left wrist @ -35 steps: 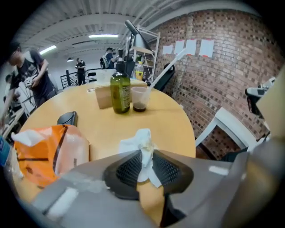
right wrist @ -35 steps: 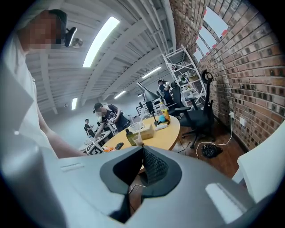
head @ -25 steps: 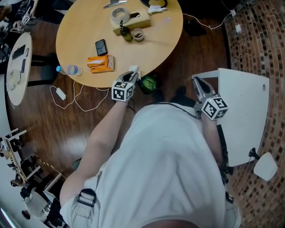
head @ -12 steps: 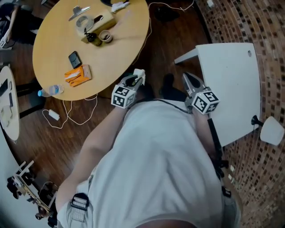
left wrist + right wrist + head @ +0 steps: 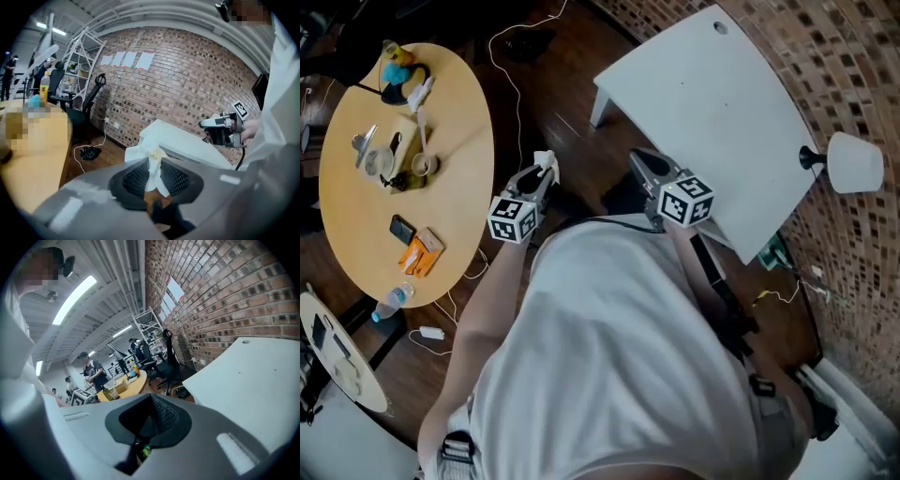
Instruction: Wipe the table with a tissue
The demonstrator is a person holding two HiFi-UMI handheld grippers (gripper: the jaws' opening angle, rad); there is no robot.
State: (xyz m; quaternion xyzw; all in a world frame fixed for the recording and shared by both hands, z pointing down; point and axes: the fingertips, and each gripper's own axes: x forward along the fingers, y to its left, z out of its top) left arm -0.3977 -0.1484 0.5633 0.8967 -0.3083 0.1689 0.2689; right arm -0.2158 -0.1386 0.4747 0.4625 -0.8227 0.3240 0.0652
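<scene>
A crumpled white tissue [image 5: 151, 165] sticks up between the pads of my left gripper [image 5: 154, 161], which is shut on it. In the head view the left gripper [image 5: 541, 175] hangs over the dark wood floor, between the two tables, with the tissue [image 5: 546, 159] at its tip. The white table [image 5: 722, 103] lies ahead and to the right; its near edge [image 5: 187, 143] shows just beyond the tissue. My right gripper [image 5: 641, 163] reaches the white table's near edge. Its jaws are shut with nothing between them [image 5: 151, 401]. The white tabletop [image 5: 243, 376] fills that view's right side.
A round wooden table [image 5: 459, 122] at left carries a phone, an orange packet, tape and a bottle. Cables trail over the floor [image 5: 502, 56]. A white lamp head [image 5: 855, 161] sits beyond the white table, by the brick wall [image 5: 853, 75]. People stand far off [image 5: 91, 371].
The view has swung right: the round table slid to the left and the white table now lies ahead. Both grippers travelled toward the white table, the tissue still held in the left.
</scene>
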